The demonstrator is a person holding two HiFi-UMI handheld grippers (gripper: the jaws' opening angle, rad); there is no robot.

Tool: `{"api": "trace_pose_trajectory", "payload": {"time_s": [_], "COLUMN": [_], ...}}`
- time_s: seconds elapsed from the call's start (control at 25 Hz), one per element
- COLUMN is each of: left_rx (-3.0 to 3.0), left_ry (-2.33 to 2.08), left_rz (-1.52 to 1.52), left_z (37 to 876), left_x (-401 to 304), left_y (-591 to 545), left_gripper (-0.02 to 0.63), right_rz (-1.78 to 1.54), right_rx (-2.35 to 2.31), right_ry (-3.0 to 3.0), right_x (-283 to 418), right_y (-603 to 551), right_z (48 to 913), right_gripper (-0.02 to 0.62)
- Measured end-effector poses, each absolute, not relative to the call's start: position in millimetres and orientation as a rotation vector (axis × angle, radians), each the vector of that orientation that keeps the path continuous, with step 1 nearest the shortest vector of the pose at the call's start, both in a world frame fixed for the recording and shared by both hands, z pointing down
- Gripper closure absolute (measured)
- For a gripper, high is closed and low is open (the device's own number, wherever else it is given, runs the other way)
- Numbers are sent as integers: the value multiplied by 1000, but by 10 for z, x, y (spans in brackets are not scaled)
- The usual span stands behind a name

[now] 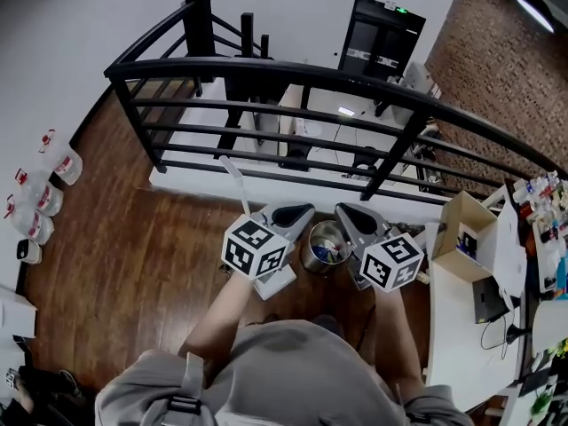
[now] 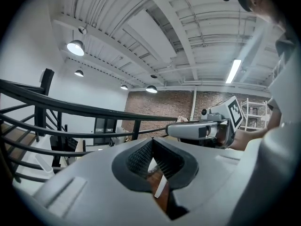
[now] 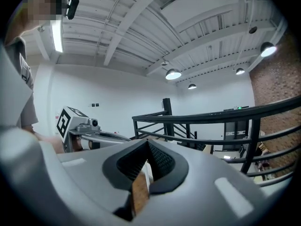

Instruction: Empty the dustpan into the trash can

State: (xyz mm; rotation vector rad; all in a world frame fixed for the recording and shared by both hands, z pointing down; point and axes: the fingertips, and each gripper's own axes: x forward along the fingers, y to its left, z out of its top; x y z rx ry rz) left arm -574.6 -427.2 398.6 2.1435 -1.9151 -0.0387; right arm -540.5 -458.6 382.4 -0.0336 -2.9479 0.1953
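Note:
A small metal trash can [image 1: 325, 248] with colourful scraps inside stands on the wooden floor between my two grippers. My left gripper [image 1: 300, 212] hovers above its left side, shut with nothing between its jaws [image 2: 151, 143]. My right gripper [image 1: 346, 211] hovers above the can's right side, also shut and empty [image 3: 146, 145]. Both point roughly level toward the railing. A white dustpan [image 1: 277, 283] lies on the floor under the left gripper's marker cube, mostly hidden. Its thin white handle [image 1: 236, 181] sticks up toward the rail. A white sliver [image 2: 161, 187] shows below the left jaws.
A black metal railing [image 1: 293, 72] runs across just beyond the can. White jugs with red caps [image 1: 35, 199] stand at the left wall. An open cardboard box [image 1: 465, 229] and a cluttered white table [image 1: 461, 319] are at the right.

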Motion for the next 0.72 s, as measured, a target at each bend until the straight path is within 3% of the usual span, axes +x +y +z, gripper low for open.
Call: {"api": "trace_pose_trajectory", "payload": {"time_s": [0.72], "left_rx": [2199], "left_ry": [-1836], "left_rz": [-10], "left_z": [3980], "left_x": [-5670], "left_y": [-4425], "left_gripper": [600], "right_rz": [190], "right_rx": [13], "right_ry": [-2959], "right_x": [-5411], "right_y": [-4694], "right_z": [3748], "right_gripper": [595]}}
